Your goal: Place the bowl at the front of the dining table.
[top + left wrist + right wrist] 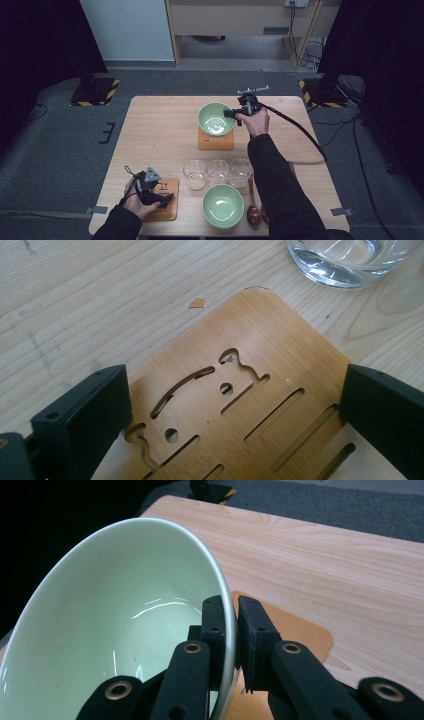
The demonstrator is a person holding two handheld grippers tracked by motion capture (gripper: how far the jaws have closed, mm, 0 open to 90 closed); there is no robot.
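Nearest the person, the left gripper (162, 198) sat over a slotted bamboo coaster (240, 405) at the table's (150, 130) front left edge, its jaws spread wide outside the coaster's two sides, not pressing it. Just beyond stood three glass cups (217, 172), with a second green bowl (223, 205) and two spoons (254, 212) beside them. Farthest, the right gripper (235, 630) pinched the rim of a pale green bowl (115, 625), holding it over another bamboo coaster (215, 141).
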